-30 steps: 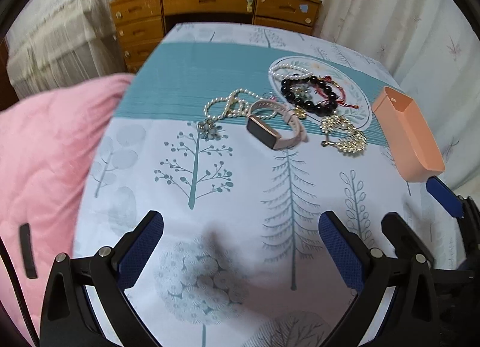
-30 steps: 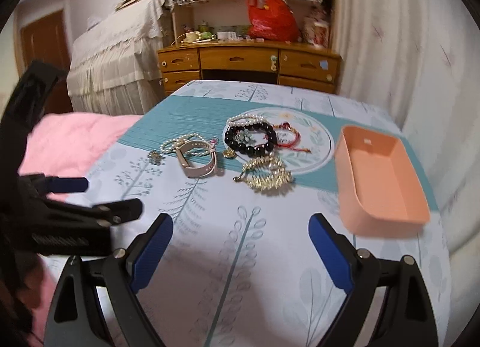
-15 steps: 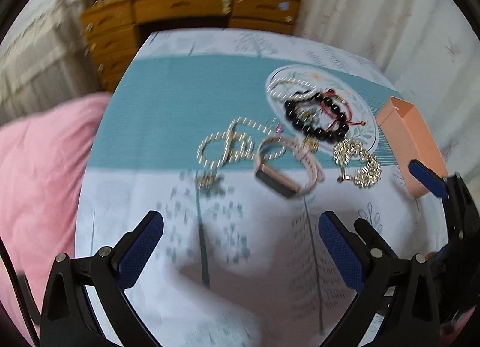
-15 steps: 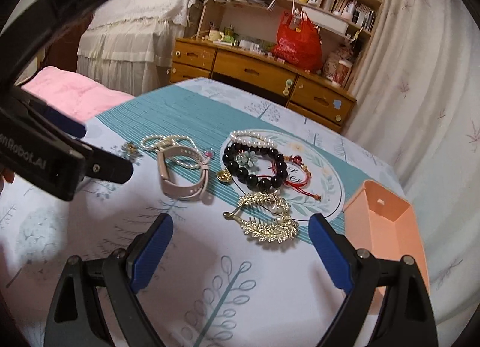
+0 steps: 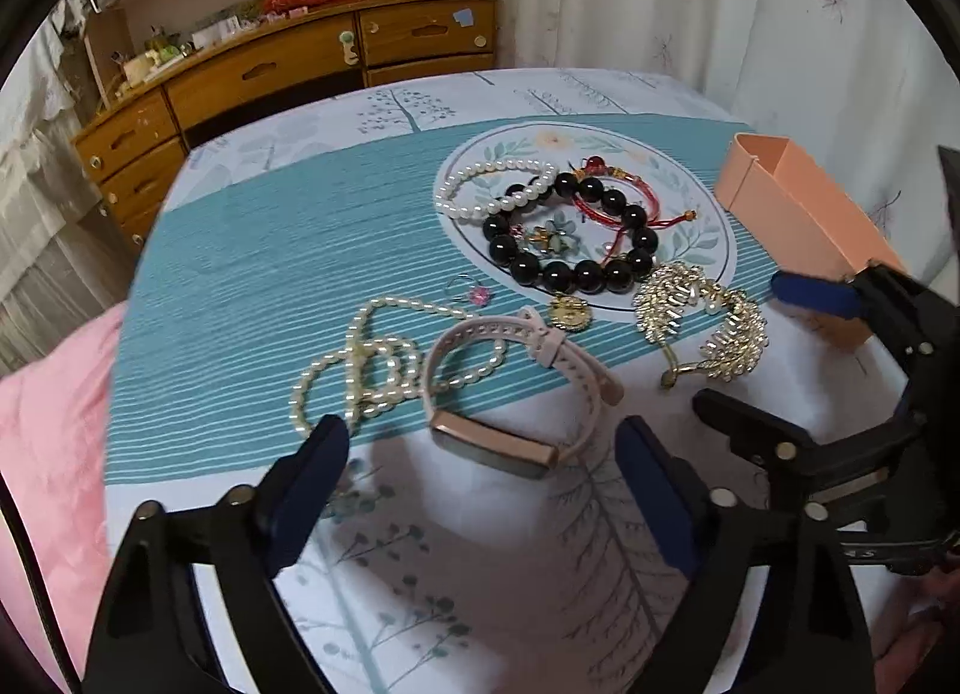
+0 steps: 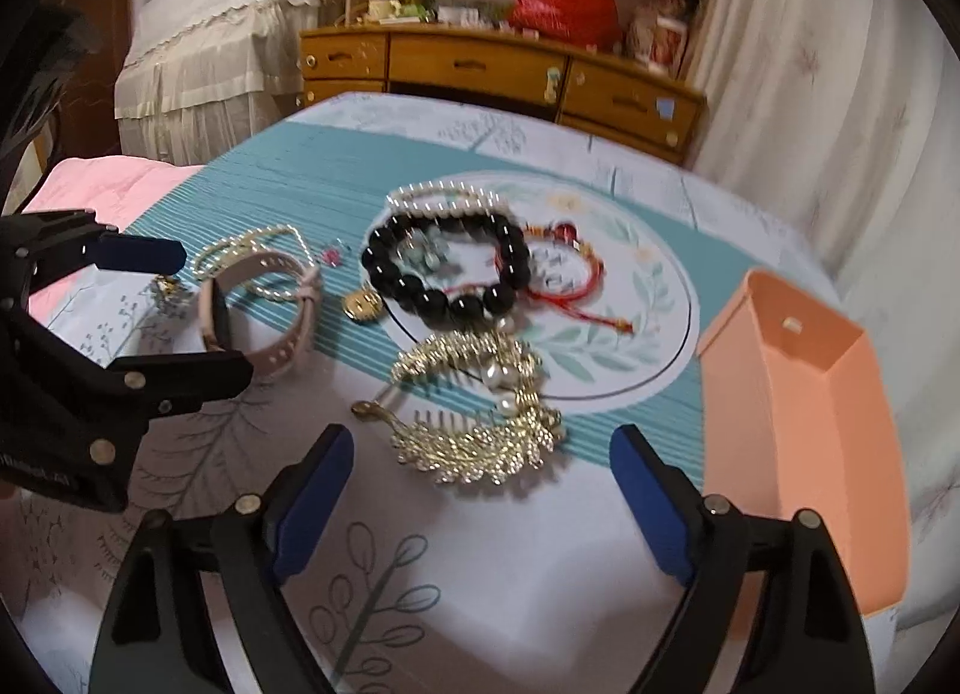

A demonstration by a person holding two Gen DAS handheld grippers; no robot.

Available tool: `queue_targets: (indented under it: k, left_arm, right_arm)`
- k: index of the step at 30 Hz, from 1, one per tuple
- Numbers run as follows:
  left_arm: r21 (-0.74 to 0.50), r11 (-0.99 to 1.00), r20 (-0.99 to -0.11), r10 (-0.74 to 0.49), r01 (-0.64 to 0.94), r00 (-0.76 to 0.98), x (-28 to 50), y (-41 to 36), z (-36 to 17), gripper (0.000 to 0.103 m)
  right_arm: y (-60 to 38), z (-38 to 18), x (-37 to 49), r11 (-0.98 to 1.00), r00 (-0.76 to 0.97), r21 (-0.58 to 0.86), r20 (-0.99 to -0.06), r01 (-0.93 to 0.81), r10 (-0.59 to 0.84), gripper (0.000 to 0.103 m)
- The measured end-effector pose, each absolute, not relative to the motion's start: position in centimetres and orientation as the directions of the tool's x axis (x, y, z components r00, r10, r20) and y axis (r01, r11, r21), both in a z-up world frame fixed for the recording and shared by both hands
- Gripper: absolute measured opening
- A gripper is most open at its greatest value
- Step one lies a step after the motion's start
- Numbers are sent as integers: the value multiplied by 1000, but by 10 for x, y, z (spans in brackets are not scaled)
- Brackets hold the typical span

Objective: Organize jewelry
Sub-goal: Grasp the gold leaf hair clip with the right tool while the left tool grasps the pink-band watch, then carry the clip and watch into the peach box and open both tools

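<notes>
Jewelry lies on a tree-print cloth. My left gripper (image 5: 480,490) is open just short of a pink-strapped watch (image 5: 516,388), with a pearl necklace (image 5: 372,364) beside it. My right gripper (image 6: 480,490) is open just short of a gold leaf hair comb (image 6: 480,424). Farther back lie a black bead bracelet (image 6: 444,274), a pearl bracelet (image 6: 444,199), a red cord bracelet (image 6: 570,268) and a gold pendant (image 6: 362,305). A peach box (image 6: 804,424) stands empty at the right, also in the left wrist view (image 5: 804,220).
A small pink-stone ring (image 5: 477,293) and a flower brooch (image 5: 549,235) lie among the pieces. A pink quilt (image 5: 48,454) borders the cloth on the left. A wooden dresser (image 6: 498,70) and curtains (image 6: 810,64) stand behind.
Both grippers have moved forward and down toward the jewelry. The left now sits close to the watch, the right close to the gold comb. Both stay open.
</notes>
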State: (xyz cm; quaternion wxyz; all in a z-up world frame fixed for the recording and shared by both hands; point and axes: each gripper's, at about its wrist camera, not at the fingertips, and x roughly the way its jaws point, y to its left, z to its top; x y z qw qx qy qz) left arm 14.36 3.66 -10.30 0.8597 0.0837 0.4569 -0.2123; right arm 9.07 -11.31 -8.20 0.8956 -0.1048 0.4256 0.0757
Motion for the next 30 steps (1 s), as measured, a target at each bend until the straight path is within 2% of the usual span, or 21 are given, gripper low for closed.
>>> queue_targets:
  k: [2, 5, 9, 17, 30]
  left_arm:
    - [-68, 892, -821, -305, 448, 482, 145, 35, -105, 78]
    - [-65, 892, -826, -299, 447, 477, 147, 33, -108, 65]
    - [-84, 901, -831, -299, 425, 470, 149, 33, -112, 57]
    - [-113, 921, -845, -287, 373, 451, 149, 38, -109, 53]
    - [-127, 934, -841, -280, 333, 463, 114, 53, -75, 53]
  right_arm:
    - [-116, -84, 94, 969, 617, -97, -784, -226, 65, 82]
    - [-117, -84, 99, 973, 616, -92, -786, -210, 59, 79]
    - [-117, -84, 103, 970, 601, -32, -789, -243, 125, 63]
    - [-112, -81, 100, 969, 610, -66, -786, -239, 97, 61]
    - [-120, -65, 59, 969, 576, 72, -792, -235, 199, 60]
